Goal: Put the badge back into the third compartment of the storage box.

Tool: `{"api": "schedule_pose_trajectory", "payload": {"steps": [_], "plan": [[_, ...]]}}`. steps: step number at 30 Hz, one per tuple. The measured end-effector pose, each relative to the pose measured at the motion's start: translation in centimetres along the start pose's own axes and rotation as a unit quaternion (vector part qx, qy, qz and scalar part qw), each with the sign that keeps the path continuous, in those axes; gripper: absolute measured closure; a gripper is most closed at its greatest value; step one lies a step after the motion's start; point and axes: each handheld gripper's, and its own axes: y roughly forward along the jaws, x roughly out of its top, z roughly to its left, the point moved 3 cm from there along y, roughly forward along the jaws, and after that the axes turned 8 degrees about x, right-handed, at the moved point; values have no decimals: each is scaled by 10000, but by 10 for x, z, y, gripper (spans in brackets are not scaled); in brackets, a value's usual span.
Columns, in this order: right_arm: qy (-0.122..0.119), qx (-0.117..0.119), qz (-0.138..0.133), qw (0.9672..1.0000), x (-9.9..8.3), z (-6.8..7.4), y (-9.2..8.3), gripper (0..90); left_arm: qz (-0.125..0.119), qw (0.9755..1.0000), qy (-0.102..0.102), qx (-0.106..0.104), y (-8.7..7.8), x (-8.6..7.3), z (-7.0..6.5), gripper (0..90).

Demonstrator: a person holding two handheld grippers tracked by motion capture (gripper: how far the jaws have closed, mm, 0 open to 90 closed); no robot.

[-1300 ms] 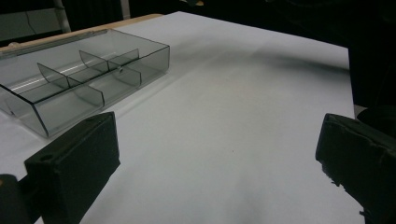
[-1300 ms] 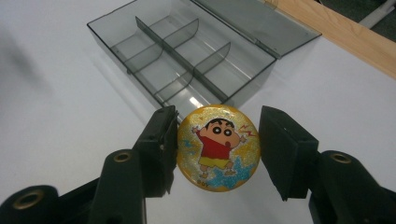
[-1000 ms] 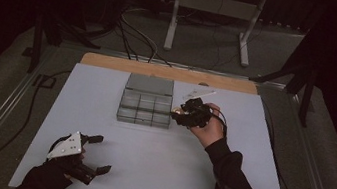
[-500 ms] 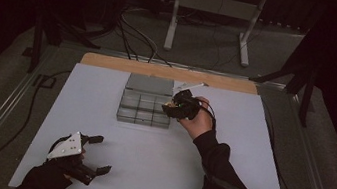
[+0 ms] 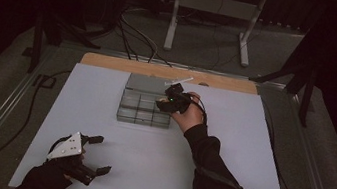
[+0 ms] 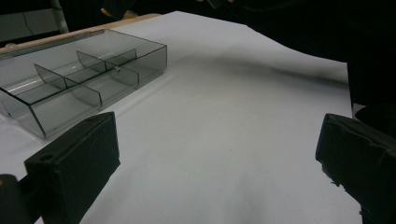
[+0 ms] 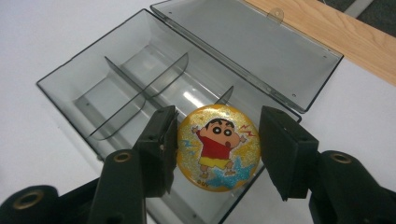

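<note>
One cartoon badge (image 7: 218,147) sits between the right gripper's (image 7: 217,149) jaws, gripped, above the divided box (image 7: 140,93).

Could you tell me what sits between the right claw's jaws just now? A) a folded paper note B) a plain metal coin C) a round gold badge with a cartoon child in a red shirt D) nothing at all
C: in the right gripper view the right claw has a round gold badge with a cartoon child between its jaws, over the open clear box.
</note>
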Motion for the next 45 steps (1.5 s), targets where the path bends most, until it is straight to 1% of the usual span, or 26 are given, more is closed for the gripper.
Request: {"api": "schedule_pose_trajectory", "payload": {"steps": [6, 10, 17, 18, 21, 26, 28, 29, 31, 33, 36, 38, 39, 40, 41, 42, 45], "plan": [[38, -91, 104, 9999, 3, -2, 11, 474, -3, 10000, -20, -3, 0, 0, 0, 1], [132, -170, 190, 9996, 4, -5, 18, 474, 5, 10000, -5, 4, 0, 0, 0, 1], [157, -297, 289, 9990, 5, -8, 27, 474, -8, 10000, -32, 8, -1, 0, 0, 1], [137, -337, 314, 9988, 5, -8, 28, 474, -11, 10000, -34, 13, -1, 0, 0, 1], [196, -384, 330, 9985, 5, -9, 32, 473, 11, 10000, -15, 15, 0, 0, 0, 1], [258, -470, 457, 9975, 3, -12, 39, 473, 12, 10000, -40, 15, -1, -1, 1, 1], [244, -501, 502, 9972, 2, -13, 41, 473, -13, 10000, -44, 11, -1, 0, 1, 1], [253, -533, 508, 9970, 2, -13, 42, 473, -9, 10000, -52, 15, -1, 0, 1, 1], [282, -514, 484, 9971, 3, -14, 43, 472, 10, 10000, -50, 11, 0, -1, 1, 1], [236, -550, 463, 9971, 3, -14, 43, 472, 3, 10000, -51, 1, 0, -1, 1, 1], [293, -502, 405, 9975, 4, -15, 43, 471, 11, 10000, -50, 6, 0, -1, 1, 1], [256, -479, 413, 9977, 4, -15, 43, 470, 7, 10000, -49, 2, 0, -1, 1, 1], [224, -541, 423, 9974, 4, -16, 42, 465, 2, 10000, -59, 5, 0, -1, 1, 1], [250, -571, 419, 9972, 4, -16, 42, 459, -6, 10000, -67, 9, 0, -1, 1, 1], [338, -527, 340, 9975, 4, -17, 41, 426, -1, 10000, -58, 12, 0, -1, 1, 1], [362, -463, 271, 9979, 4, -17, 41, 387, 13, 10000, -46, 17, -1, -1, 1, 1], [272, -470, 199, 9983, 5, -15, 37, 303, -6, 10000, -62, 15, -1, -1, 1, 1]]}}
